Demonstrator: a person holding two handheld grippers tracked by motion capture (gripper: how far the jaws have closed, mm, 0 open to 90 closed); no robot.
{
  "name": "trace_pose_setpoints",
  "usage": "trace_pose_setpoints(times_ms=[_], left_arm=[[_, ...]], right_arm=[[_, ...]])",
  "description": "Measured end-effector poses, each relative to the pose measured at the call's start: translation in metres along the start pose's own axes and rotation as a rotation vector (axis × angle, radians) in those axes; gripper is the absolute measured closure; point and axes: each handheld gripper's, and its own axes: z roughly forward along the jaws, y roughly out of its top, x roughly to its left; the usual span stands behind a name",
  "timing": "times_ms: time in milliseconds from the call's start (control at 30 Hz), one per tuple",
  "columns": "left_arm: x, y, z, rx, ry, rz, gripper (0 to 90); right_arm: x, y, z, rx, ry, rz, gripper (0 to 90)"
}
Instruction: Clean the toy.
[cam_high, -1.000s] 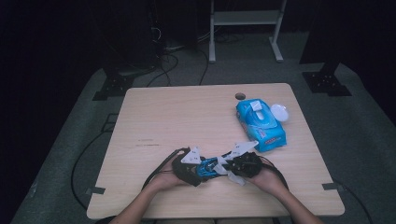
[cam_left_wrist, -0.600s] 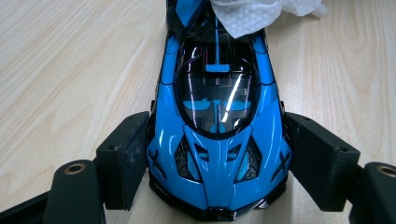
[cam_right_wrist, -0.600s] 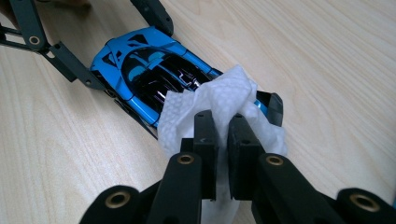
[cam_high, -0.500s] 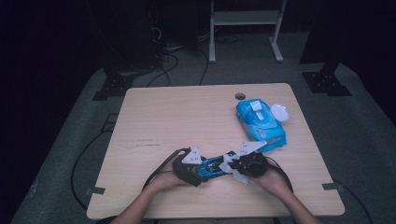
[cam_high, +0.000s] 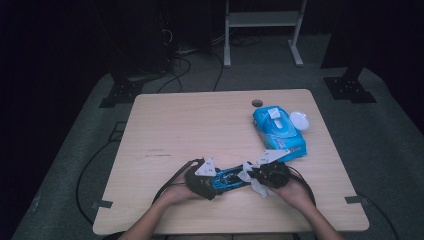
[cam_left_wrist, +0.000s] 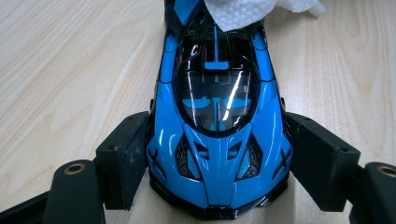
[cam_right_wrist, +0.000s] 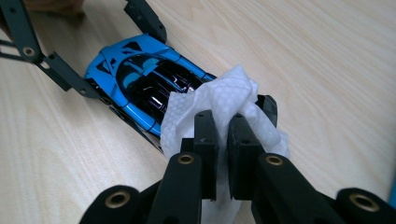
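A glossy blue and black toy car (cam_left_wrist: 217, 121) lies on the wooden table (cam_high: 200, 125) near its front edge. My left gripper (cam_left_wrist: 217, 163) is shut on the car's nose, one pad against each side. My right gripper (cam_right_wrist: 223, 140) is shut on a white wet wipe (cam_right_wrist: 219, 105), which lies over the car's (cam_right_wrist: 144, 86) rear end. In the high view the car (cam_high: 227, 178) sits between my left gripper (cam_high: 212, 180) and my right gripper (cam_high: 256, 175), with the wipe (cam_high: 249, 175) bunched at the right gripper's tips.
A blue pack of wet wipes (cam_high: 277, 131) lies at the right of the table, with a round white lid (cam_high: 299, 120) beside it. A dark hole (cam_high: 257, 103) marks the table's far edge. Cables trail off the table's front.
The right gripper and the wipe have shifted slightly along the car's rear. The left gripper and the car have stayed in place.
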Motion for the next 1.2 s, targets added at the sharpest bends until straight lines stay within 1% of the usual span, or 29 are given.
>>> trace_pose_setpoints(times_ms=[67,100,133,167,200,233,267,300,333,367,400,467,500,533,567,600,633,733,767,833,867,900,933,967,1033,1100,1200], left_arm=[[0.0,-0.001,0.0,0.01,0.003,0.0,25.2],[0.0,-0.001,0.0,0.02,0.007,-0.002,24.3],[0.0,-0.002,0.0,0.035,0.012,-0.008,21.4],[0.002,-0.004,-0.002,0.042,-0.004,-0.025,20.0],[0.002,-0.004,-0.002,0.042,-0.004,-0.025,21.3],[0.003,-0.005,-0.003,0.04,-0.019,-0.031,22.7],[0.003,-0.005,-0.002,0.044,-0.019,-0.028,22.7],[0.003,-0.004,-0.002,0.043,-0.018,-0.034,22.7],[0.003,-0.004,-0.002,0.043,-0.018,-0.034,22.8],[0.003,-0.004,-0.001,0.043,-0.017,-0.038,22.8],[0.003,-0.004,-0.001,0.043,-0.017,-0.038,22.8],[0.003,-0.003,-0.001,0.042,-0.018,-0.041,22.8],[0.003,-0.003,-0.001,0.041,-0.018,-0.041,22.8],[0.003,-0.003,-0.001,0.041,-0.018,-0.041,22.8],[0.003,-0.003,0.0,0.038,-0.015,-0.039,23.3],[0.002,-0.003,0.0,0.035,-0.012,-0.037,23.6],[0.002,-0.003,0.0,0.033,-0.011,-0.037,24.4],[0.002,-0.003,-0.001,0.035,-0.012,-0.031,24.6],[0.002,-0.003,-0.001,0.035,-0.014,-0.035,25.2],[0.003,-0.004,-0.001,0.035,-0.017,-0.032,25.3],[0.003,-0.004,-0.001,0.035,-0.017,-0.032,25.3],[0.003,-0.004,-0.001,0.033,-0.018,-0.035,25.4],[0.003,-0.004,-0.001,0.034,-0.017,-0.036,25.4],[0.002,-0.004,-0.001,0.033,-0.013,-0.033,25.3],[0.001,-0.004,-0.001,0.029,-0.007,-0.034,25.0],[0.001,-0.004,-0.002,0.034,-0.004,-0.042,23.6],[0.002,-0.006,-0.003,0.039,-0.009,-0.042,22.7]], right_arm=[[0.001,0.0,0.003,0.008,0.005,-0.007,83.4],[0.001,0.0,0.005,0.011,0.008,-0.025,83.0],[0.001,0.0,0.006,0.008,0.014,-0.03,82.9],[0.0,0.0,0.006,0.006,0.02,-0.023,82.8],[0.0,0.0,0.006,0.006,0.02,-0.023,82.8],[-0.002,-0.002,0.005,0.002,0.019,-0.014,83.0],[-0.002,-0.002,0.004,0.004,0.016,-0.009,83.3],[-0.002,-0.002,0.003,0.009,0.013,-0.005,83.6],[-0.002,-0.002,0.003,0.009,0.013,-0.005,83.6],[0.001,0.001,0.002,0.014,0.006,-0.021,83.7],[0.001,0.001,0.002,0.014,0.006,-0.021,83.7],[0.01,0.008,0.004,-0.001,0.054,-0.044,83.7],[0.015,0.012,0.008,0.001,0.082,-0.058,83.7],[0.015,0.012,0.008,0.001,0.082,-0.058,83.7],[0.025,0.018,0.016,0.022,0.097,-0.091,83.8],[0.03,0.021,0.021,0.032,0.105,-0.106,84.0],[0.035,0.025,0.027,0.035,0.131,-0.119,84.0],[0.045,0.034,0.039,0.051,0.166,-0.138,83.9],[0.048,0.036,0.042,0.046,0.172,-0.151,83.9],[0.049,0.041,0.046,0.048,0.19,-0.147,83.9],[0.049,0.041,0.046,0.048,0.19,-0.147,83.9],[0.046,0.042,0.046,0.055,0.198,-0.142,84.0],[0.046,0.042,0.046,0.055,0.198,-0.142,84.0],[0.041,0.042,0.043,0.054,0.191,-0.129,84.0],[0.036,0.04,0.039,0.053,0.194,-0.106,84.0],[0.034,0.038,0.039,0.048,0.197,-0.091,84.0],[0.035,0.037,0.038,0.044,0.19,-0.096,84.0]])
